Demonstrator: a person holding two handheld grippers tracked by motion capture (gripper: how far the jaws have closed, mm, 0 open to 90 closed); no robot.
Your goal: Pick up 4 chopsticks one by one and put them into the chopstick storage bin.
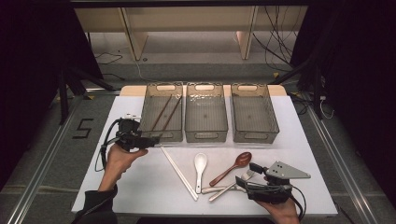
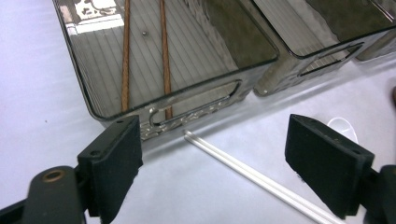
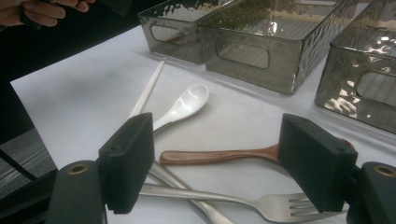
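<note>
Two brown chopsticks [image 1: 166, 113] [image 2: 163, 56] lie in the left of three smoked clear bins [image 1: 148, 109] [image 2: 196, 100]. My left gripper [image 1: 152, 140] [image 2: 215, 140] hovers open at that bin's front wall, nothing between its pads. A pair of white chopsticks [image 1: 180, 173] [image 2: 252, 175] lies on the white table below it. My right gripper [image 1: 245, 183] [image 3: 217, 149] is open low over the cutlery pile. A wooden spoon [image 1: 232, 168] [image 3: 215, 155] lies on the table beyond its jaws, unheld. A white spoon [image 1: 200, 164] [image 3: 187, 102] and a metal fork [image 1: 229, 188] [image 3: 261, 203] lie beside it.
The middle bin [image 1: 206, 128] [image 3: 261, 60] and right bin [image 1: 254, 130] [image 3: 359, 88] stand side by side behind the cutlery. A second metal handle [image 3: 205, 210] crosses under the fork. The table's front edge [image 1: 187, 211] runs close to both hands.
</note>
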